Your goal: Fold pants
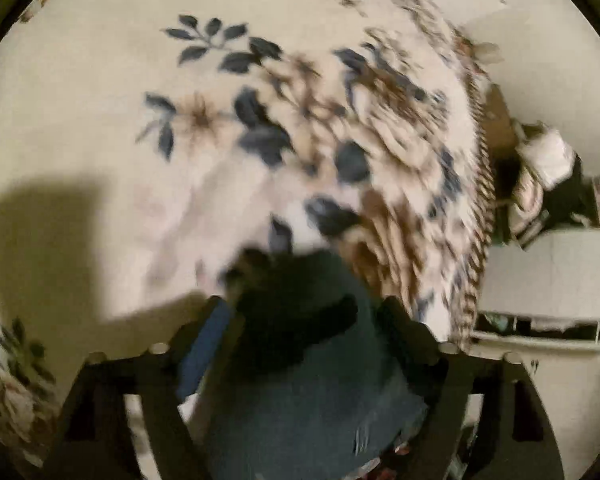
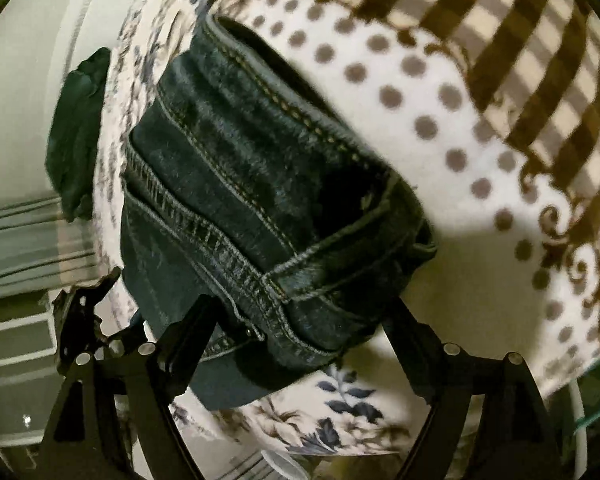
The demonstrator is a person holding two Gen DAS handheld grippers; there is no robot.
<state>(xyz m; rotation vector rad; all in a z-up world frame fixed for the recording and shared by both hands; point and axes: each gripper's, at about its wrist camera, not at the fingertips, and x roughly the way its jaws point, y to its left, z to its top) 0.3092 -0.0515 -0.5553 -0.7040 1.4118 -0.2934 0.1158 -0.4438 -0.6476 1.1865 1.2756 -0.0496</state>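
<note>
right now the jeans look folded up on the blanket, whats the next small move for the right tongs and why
Probably lift the right tongs straight back off the jeans: they sit as a compact folded bundle on the blanket, and the fingers stand wide around its near end without pinching.

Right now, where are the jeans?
Right wrist view: the jeans lie folded on the floral cover, between the right gripper's open fingers, left of the dotted fabric.

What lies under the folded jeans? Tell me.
The jeans rest on a bedspread: dotted to their right, floral in front. The cloth directly beneath the denim is covered, so nothing more can be told there.
</note>
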